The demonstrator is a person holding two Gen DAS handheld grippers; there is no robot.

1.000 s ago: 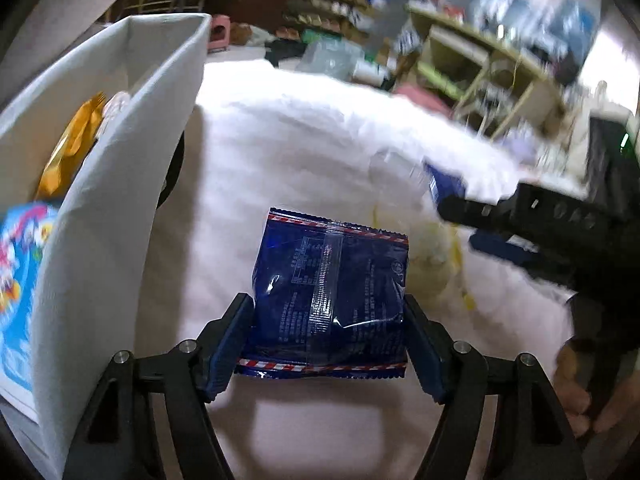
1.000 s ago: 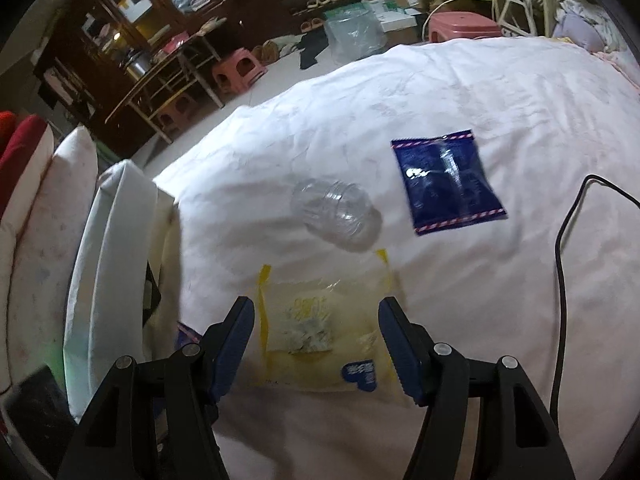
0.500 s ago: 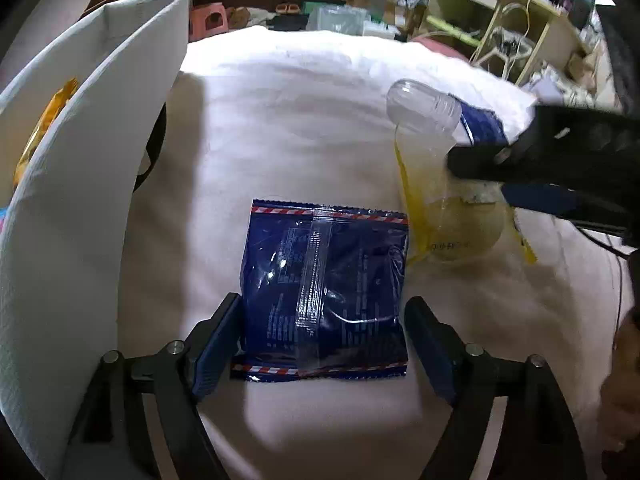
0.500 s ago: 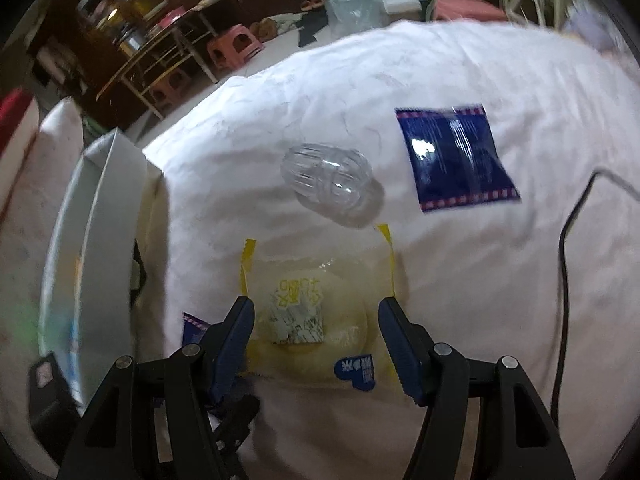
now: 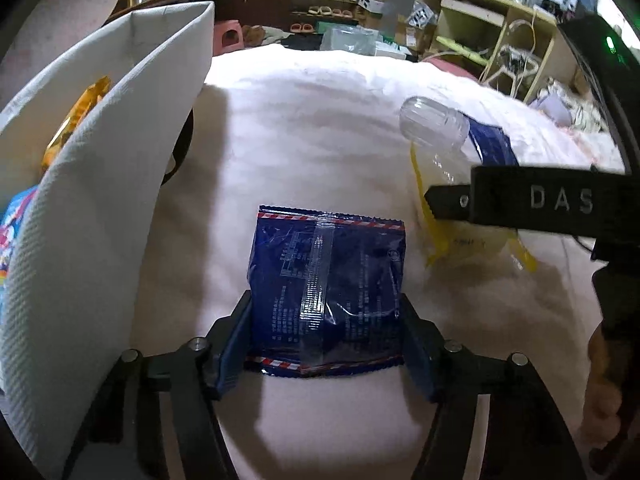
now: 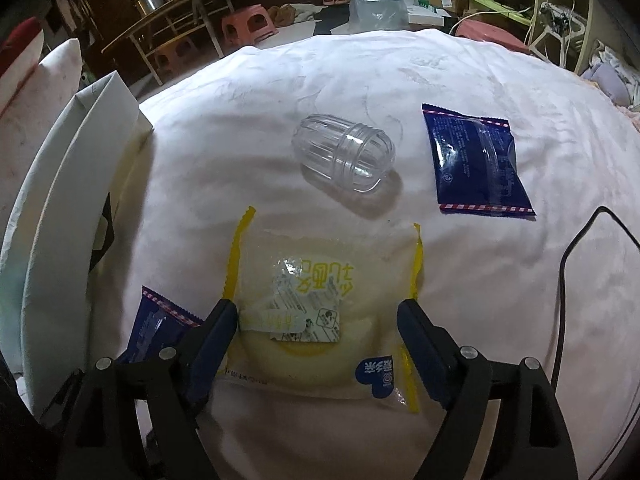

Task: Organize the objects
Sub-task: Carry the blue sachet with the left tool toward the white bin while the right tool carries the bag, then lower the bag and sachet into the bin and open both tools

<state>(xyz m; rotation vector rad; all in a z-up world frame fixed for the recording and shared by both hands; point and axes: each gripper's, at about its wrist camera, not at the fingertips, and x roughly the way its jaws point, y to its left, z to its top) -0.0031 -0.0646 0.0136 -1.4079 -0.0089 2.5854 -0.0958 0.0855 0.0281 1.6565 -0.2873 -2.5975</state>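
The left gripper [image 5: 326, 338] has just closed in to squeeze the shiny dark blue snack packet [image 5: 326, 292] lying beside the white box [image 5: 100, 184], and the right gripper [image 6: 316, 340] has just spread wide around the see-through yellow-edged bread bag [image 6: 320, 312], not gripping yet, so both look ready for lifting

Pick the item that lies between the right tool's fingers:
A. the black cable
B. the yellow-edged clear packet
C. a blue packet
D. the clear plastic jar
B: in the right wrist view the yellow-edged clear packet lies between the right tool's fingers, with the clear plastic jar beyond them.
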